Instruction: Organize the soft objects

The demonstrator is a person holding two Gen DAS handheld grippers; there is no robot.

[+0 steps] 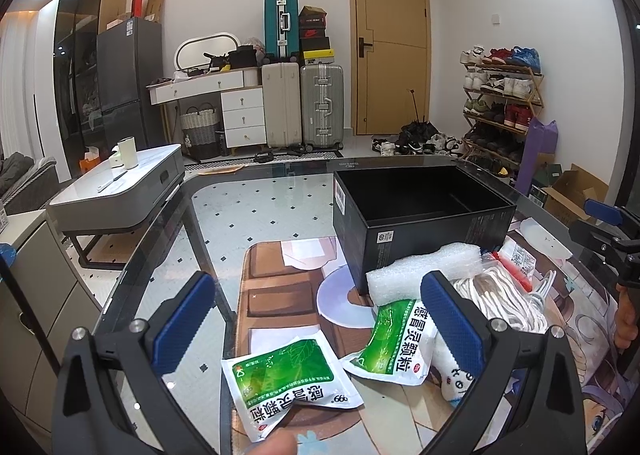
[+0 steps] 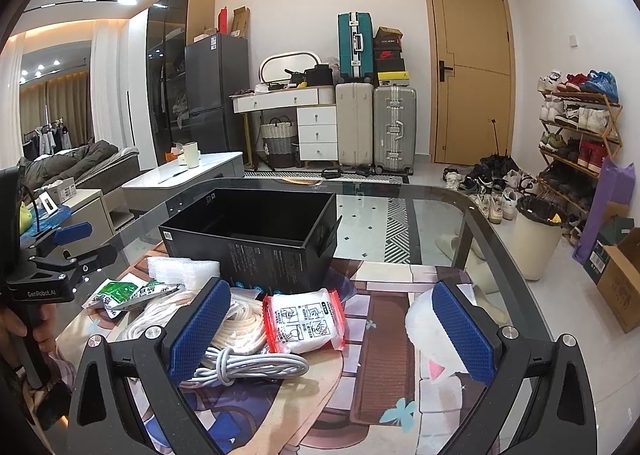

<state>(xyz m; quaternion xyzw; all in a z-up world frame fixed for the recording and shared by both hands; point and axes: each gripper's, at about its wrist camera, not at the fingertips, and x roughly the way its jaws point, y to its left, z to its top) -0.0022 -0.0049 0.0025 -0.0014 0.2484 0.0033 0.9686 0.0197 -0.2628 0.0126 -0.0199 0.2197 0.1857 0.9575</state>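
Our left gripper (image 1: 320,311) and right gripper (image 2: 332,319) both stand released, jaws wide. Green sachets (image 1: 290,381) lie between the left jaws; the red-edged packet (image 2: 305,322) between the right.

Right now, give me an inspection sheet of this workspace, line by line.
Surface: glass table with a printed cartoon mat on it.
Job's things: two green sachets, foam sheet, coiled white rope, red-edged white packet, all on the mat in front of the open, empty black box.
Clutter: nothing seen beyond those.
Grippers: left gripper open above the sachets; right gripper open above the packet; neither holds anything.
Cables: bundled white cable beside the rope.
Surroundings: suitcases, shoe rack, bin.
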